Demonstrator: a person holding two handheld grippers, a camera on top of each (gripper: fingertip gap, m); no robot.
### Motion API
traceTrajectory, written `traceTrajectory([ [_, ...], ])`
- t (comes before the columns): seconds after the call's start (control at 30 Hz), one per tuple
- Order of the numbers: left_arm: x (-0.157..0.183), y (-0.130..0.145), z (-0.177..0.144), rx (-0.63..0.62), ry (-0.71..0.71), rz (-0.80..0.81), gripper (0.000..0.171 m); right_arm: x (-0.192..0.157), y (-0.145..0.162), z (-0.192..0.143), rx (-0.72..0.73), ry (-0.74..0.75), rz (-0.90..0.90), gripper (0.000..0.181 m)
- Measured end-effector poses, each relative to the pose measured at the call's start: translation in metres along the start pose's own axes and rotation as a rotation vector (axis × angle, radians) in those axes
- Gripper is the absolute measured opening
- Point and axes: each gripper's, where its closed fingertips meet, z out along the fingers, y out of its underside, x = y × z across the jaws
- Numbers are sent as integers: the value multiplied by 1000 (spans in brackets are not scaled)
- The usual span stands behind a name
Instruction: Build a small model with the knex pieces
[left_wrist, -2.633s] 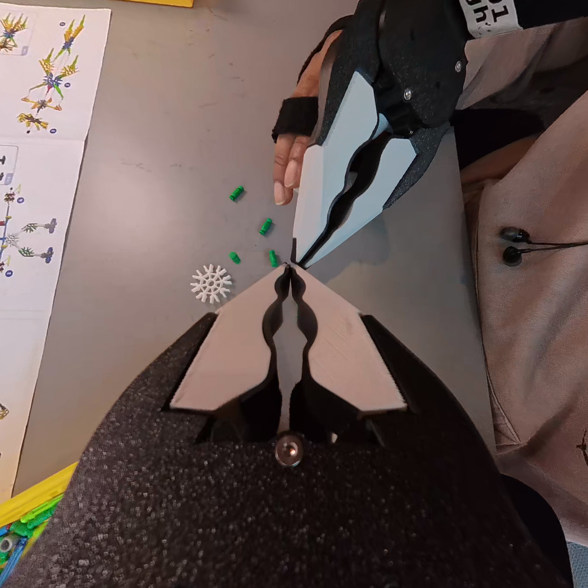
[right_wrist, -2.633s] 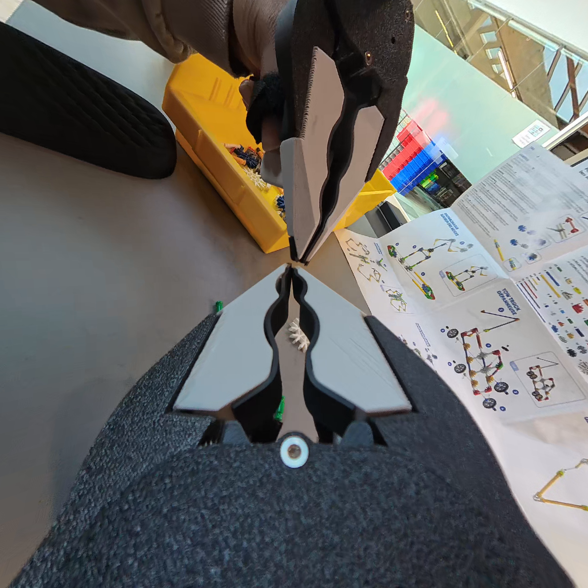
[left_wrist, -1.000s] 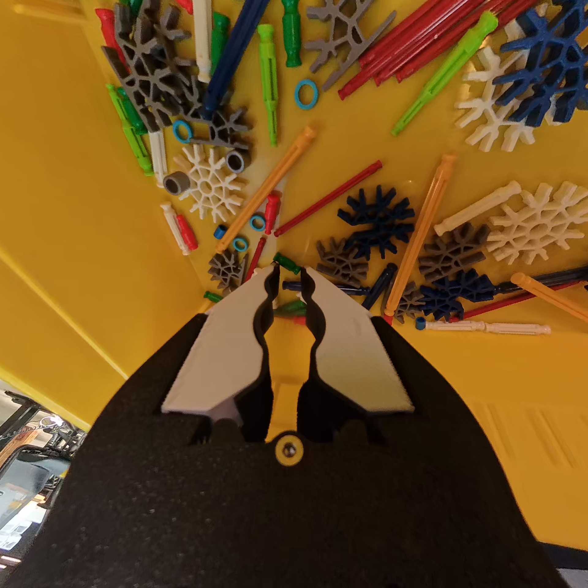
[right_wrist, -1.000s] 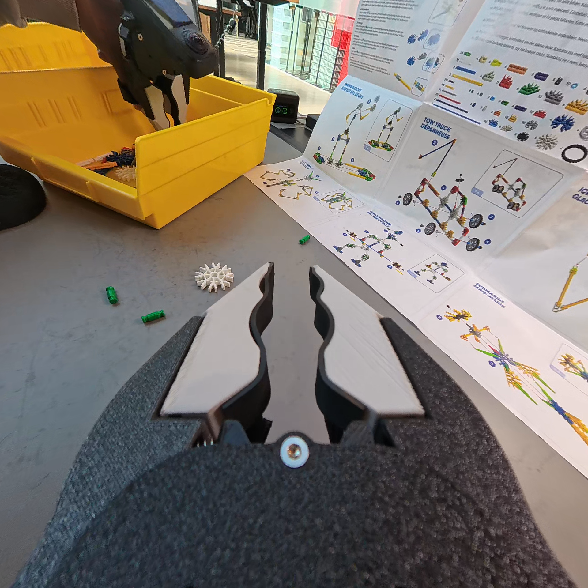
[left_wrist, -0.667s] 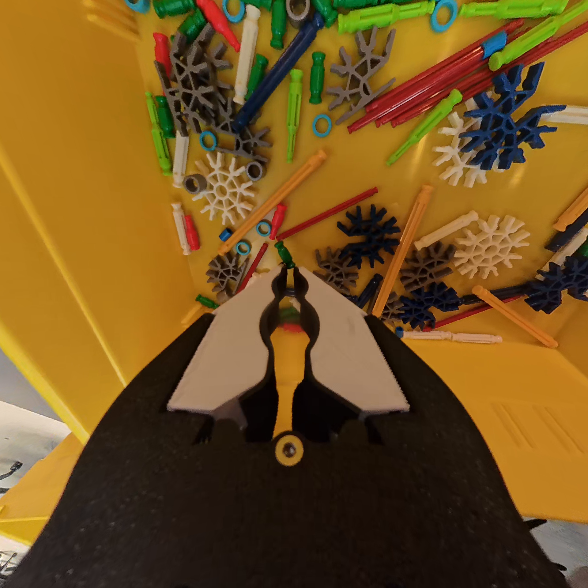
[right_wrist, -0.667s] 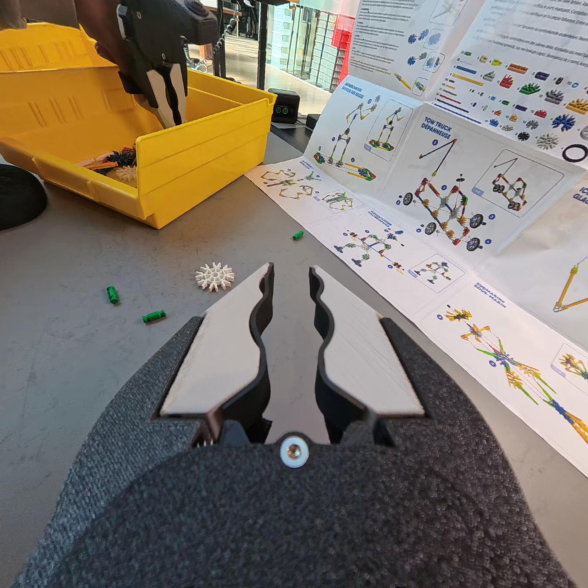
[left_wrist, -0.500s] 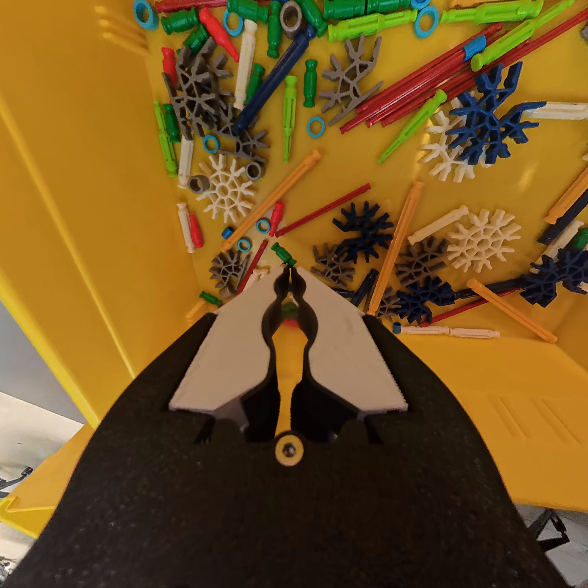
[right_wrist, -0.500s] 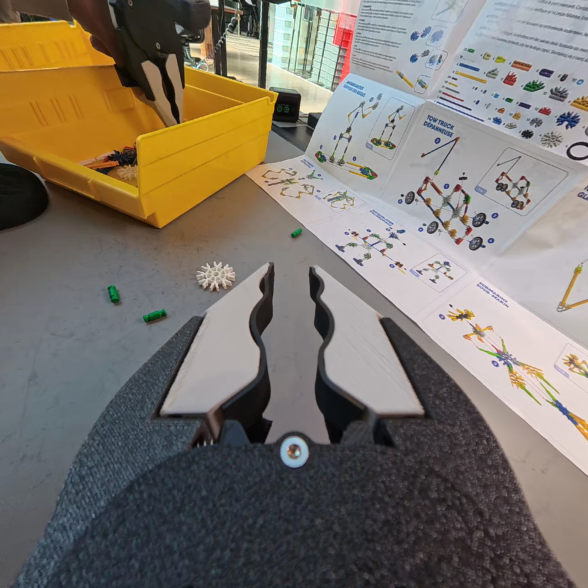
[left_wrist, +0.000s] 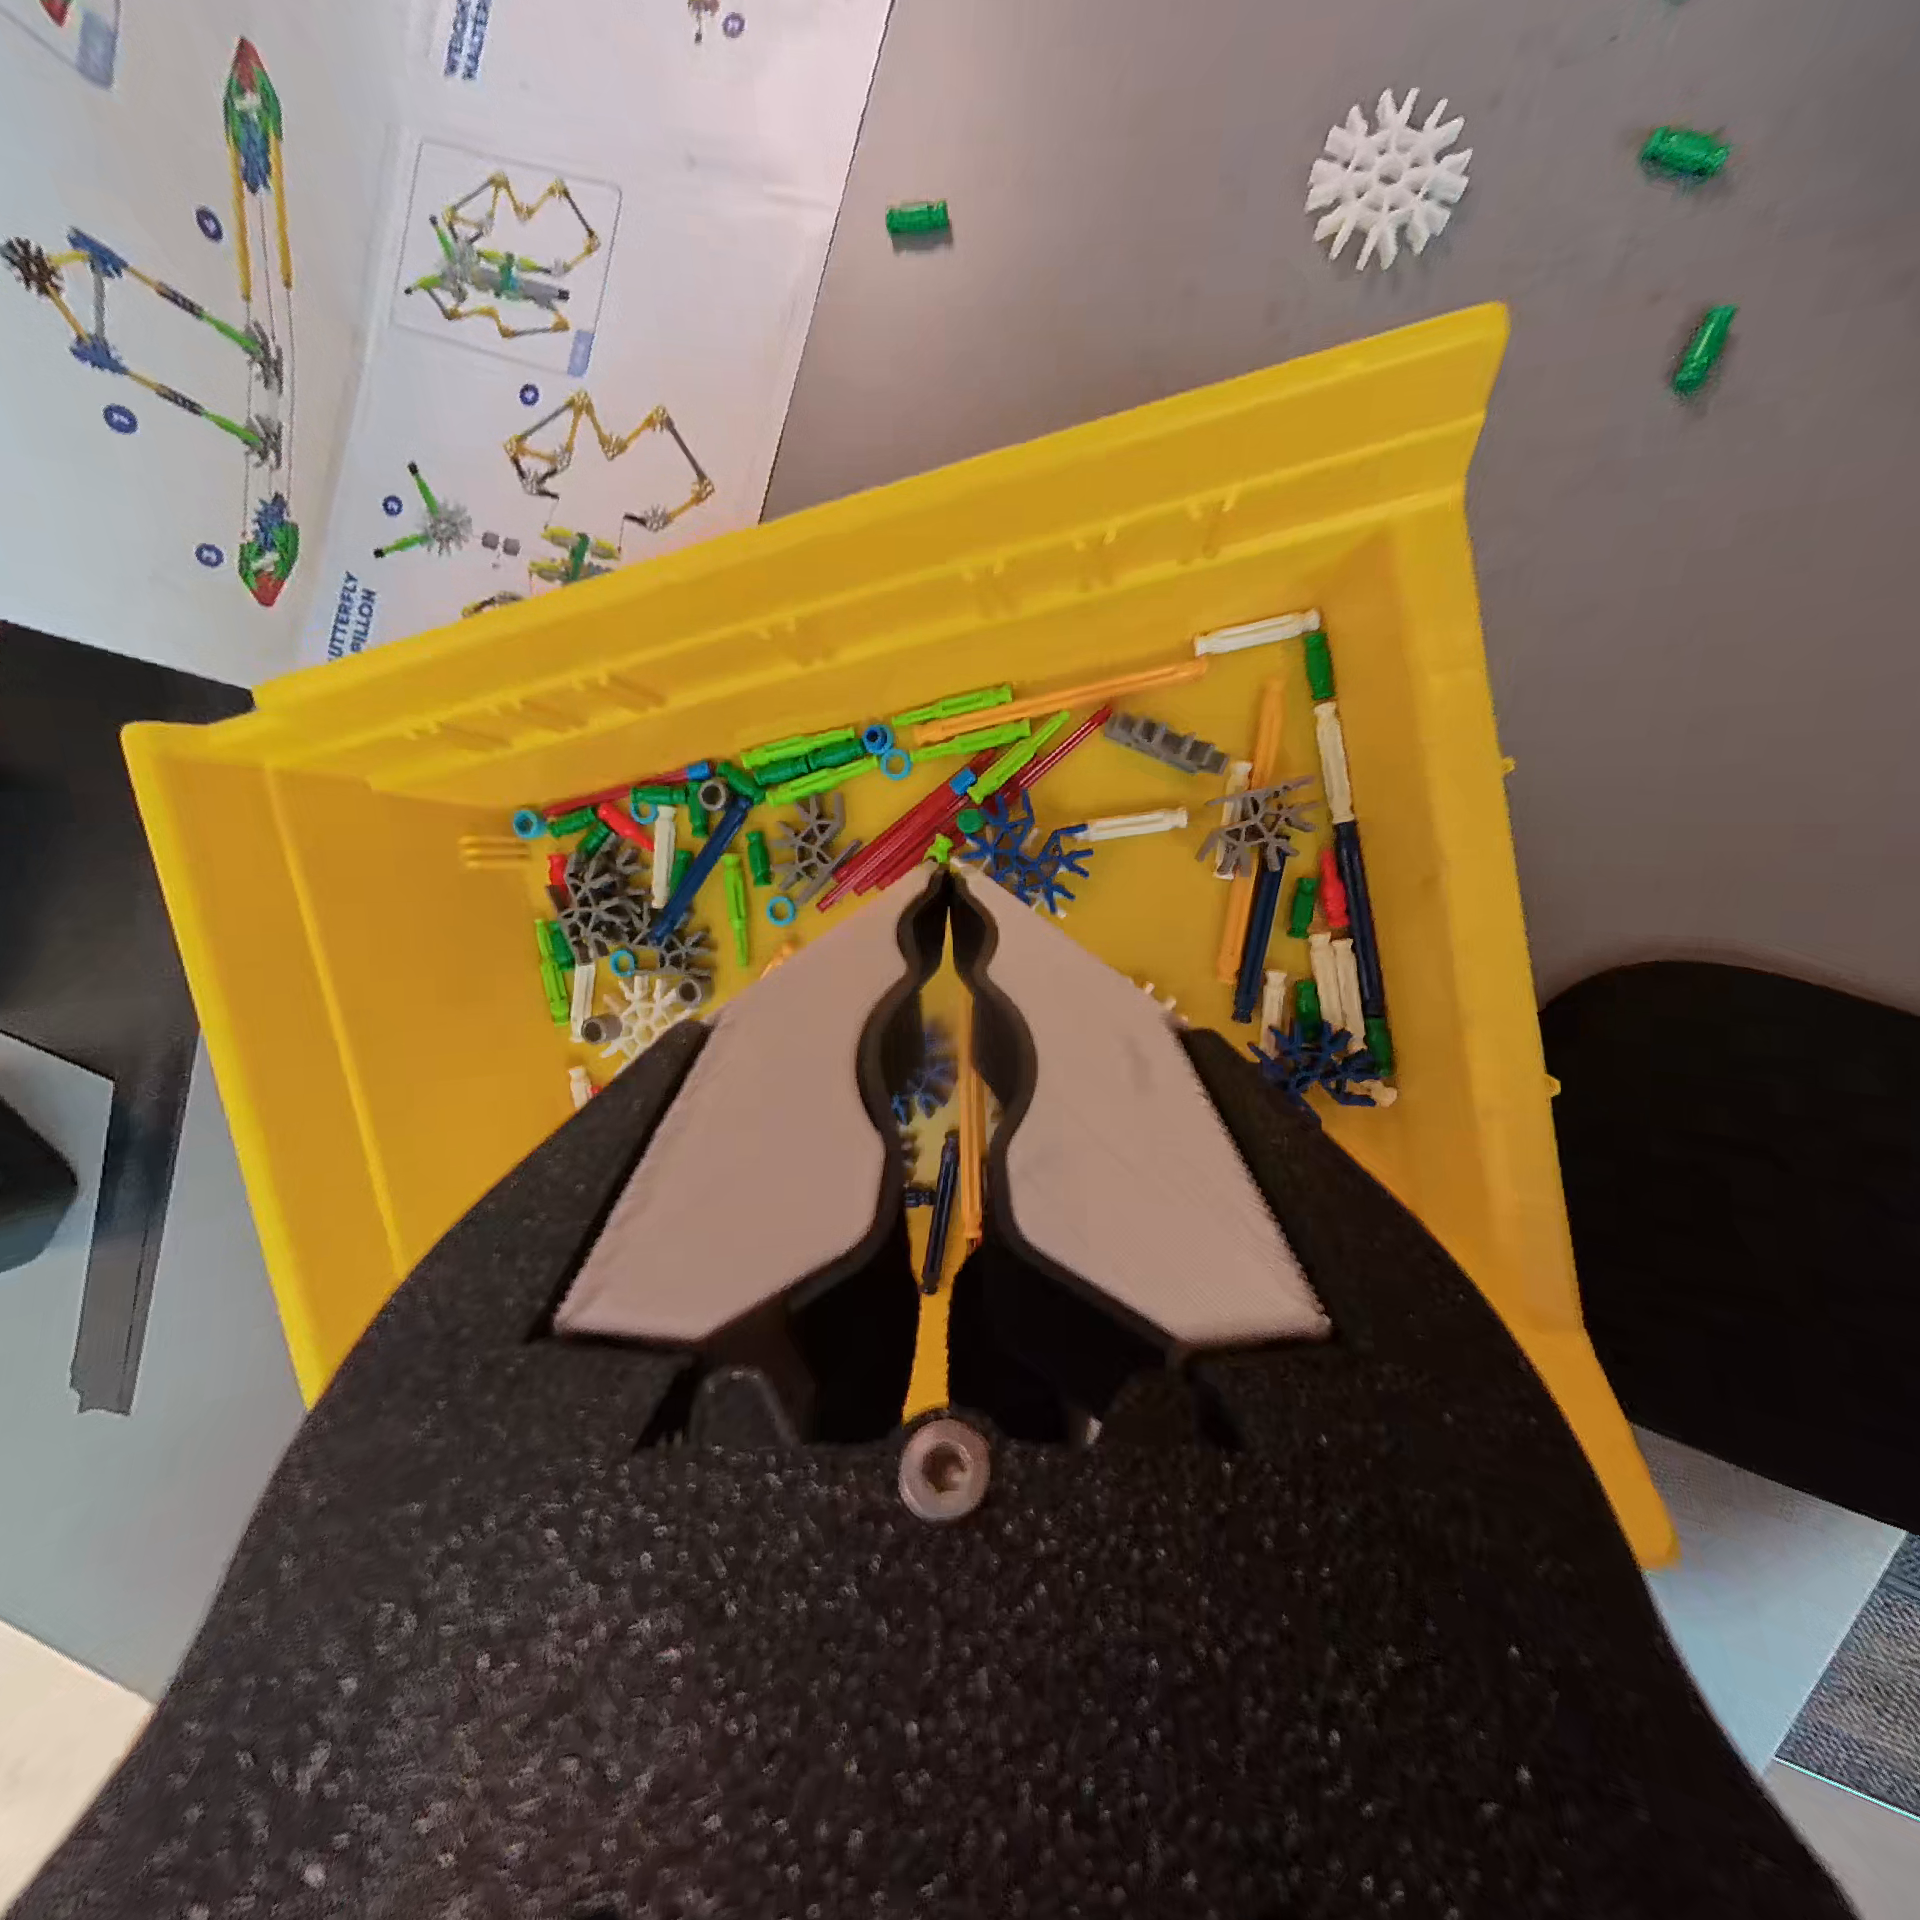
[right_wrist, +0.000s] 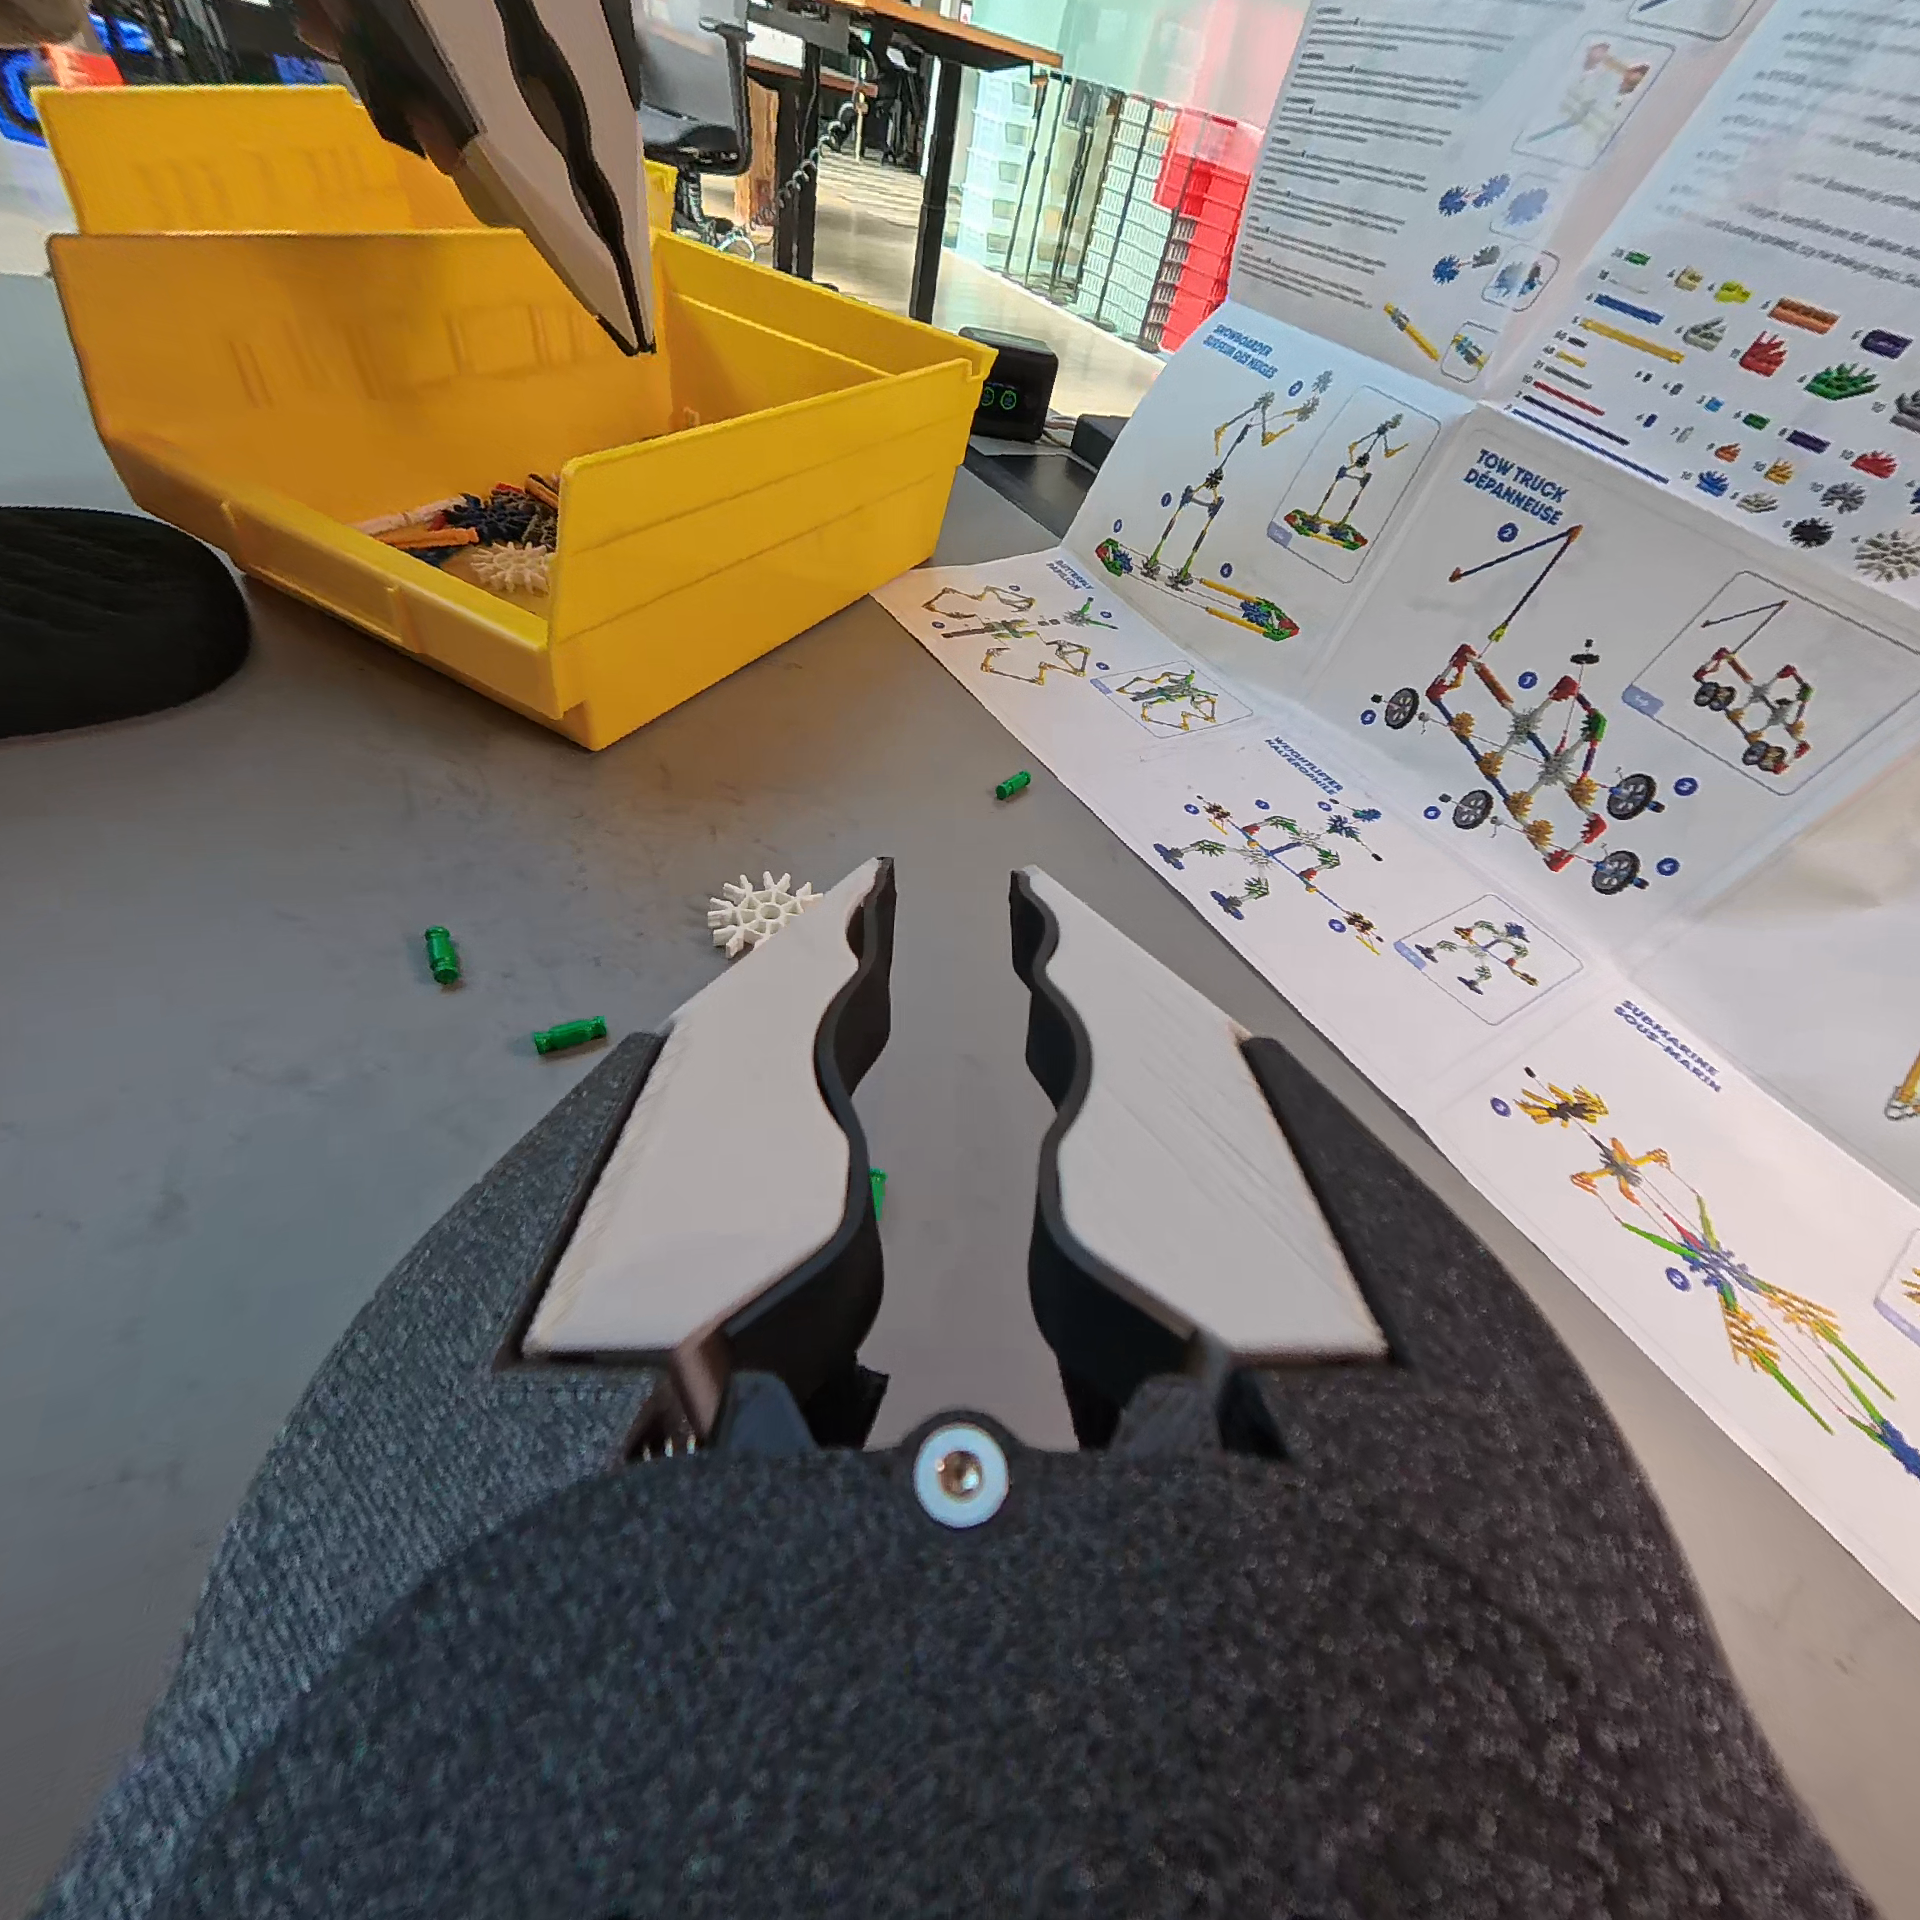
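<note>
My left gripper (left_wrist: 945, 878) is shut on a small green rod (left_wrist: 941, 850) at its tips and is held high above the yellow bin (left_wrist: 1039, 499) of mixed rods and snowflake connectors. In the right wrist view it (right_wrist: 634, 338) hangs over the bin (right_wrist: 727, 488). My right gripper (right_wrist: 951, 883) is open and empty, low over the grey table. A white snowflake connector (right_wrist: 764, 909) lies just left of its left fingertip. Small green rods (right_wrist: 442, 954) (right_wrist: 568, 1036) (right_wrist: 1013, 783) lie scattered around it, and one (right_wrist: 876, 1190) shows under the left finger.
A folded instruction sheet (right_wrist: 1455, 727) lies and stands along the right of the table; it shows in the left wrist view (left_wrist: 416, 260) too. A black padded object (right_wrist: 104, 613) sits left of the bin. The white connector (left_wrist: 1387, 192) and green rods (left_wrist: 918, 221) lie beyond the bin. There is about 30 cm between the tips of the two grippers.
My left gripper closed on a green rod inside the bin and lifted well above it. My right gripper stayed open and drifted slightly toward the white connector.
</note>
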Motion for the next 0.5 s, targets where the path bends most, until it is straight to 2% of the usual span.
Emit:
traceTrajectory([
  [0.1,8,-7,0,8,-8,32,0,-3,1,2,-7,-9,-3,21],
  [0.23,10,0,12,-36,-20,30,0,-5,1,2,-7,-13,-5,21],
  [0.5,46,11,67,-142,96,134,13,-7,5,4,-18,-25,-1,21],
])
